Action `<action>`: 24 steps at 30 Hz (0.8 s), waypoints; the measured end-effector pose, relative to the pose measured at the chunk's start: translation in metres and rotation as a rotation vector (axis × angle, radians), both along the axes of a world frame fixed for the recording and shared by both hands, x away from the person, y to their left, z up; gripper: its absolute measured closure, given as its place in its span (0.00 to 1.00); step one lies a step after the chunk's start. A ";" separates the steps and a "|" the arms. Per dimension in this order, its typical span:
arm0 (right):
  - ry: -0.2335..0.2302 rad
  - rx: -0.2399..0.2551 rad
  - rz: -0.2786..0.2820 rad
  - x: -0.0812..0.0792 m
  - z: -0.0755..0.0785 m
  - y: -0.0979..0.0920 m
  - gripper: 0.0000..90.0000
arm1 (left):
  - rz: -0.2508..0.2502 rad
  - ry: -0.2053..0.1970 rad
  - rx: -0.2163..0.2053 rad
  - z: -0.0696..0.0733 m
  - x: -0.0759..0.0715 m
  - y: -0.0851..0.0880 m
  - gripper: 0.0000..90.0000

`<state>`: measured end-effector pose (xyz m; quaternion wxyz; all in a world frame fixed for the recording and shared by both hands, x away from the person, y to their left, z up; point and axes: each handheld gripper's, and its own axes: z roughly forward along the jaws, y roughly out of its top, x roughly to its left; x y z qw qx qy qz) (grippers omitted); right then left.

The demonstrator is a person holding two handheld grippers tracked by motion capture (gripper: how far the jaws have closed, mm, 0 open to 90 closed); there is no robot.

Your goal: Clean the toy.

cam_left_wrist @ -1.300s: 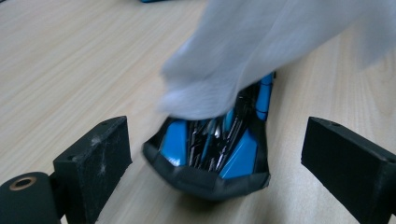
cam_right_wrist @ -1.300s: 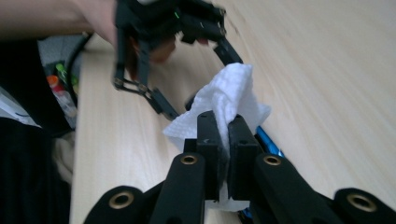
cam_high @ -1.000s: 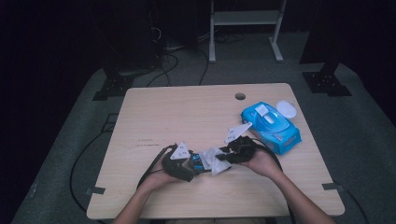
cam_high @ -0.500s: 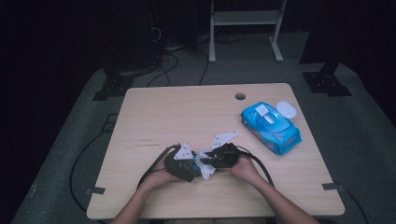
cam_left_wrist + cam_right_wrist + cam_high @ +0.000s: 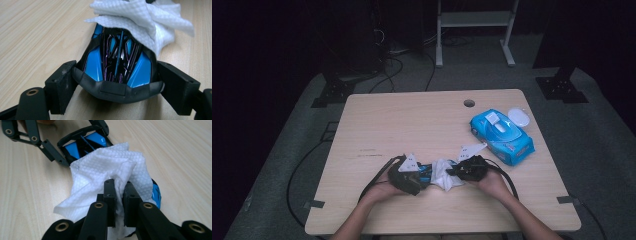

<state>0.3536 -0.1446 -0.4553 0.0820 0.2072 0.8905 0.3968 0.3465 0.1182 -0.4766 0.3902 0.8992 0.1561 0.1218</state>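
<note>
A blue and black toy car lies on the table near its front edge. My left gripper is shut on it, one pad against each flank. A crumpled white wipe is draped over the car's far end. My right gripper is shut on a fold of that wipe; its jaws have just been closing with the wipe between them. In the high view the left gripper and right gripper face each other, with the wipe between them.
A blue pack of wipes lies at the right of the wooden table, with a white round lid beside it. A cable hole sits near the far edge. Cables and a metal stand are on the floor behind.
My right gripper with the wipe slid left over the car, then back right, ending a little lower. The left gripper and the car have kept still.
</note>
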 end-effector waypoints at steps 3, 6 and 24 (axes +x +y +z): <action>-0.028 0.000 -0.012 -0.002 0.006 0.006 0.83 | 0.002 0.003 0.003 0.000 0.000 0.001 0.22; -0.048 0.065 -0.017 -0.004 0.015 0.011 0.68 | 0.000 0.004 0.006 0.001 0.000 0.003 0.22; -0.025 0.039 -0.062 0.002 -0.005 -0.008 0.91 | 0.000 -0.005 0.009 0.000 -0.001 0.005 0.22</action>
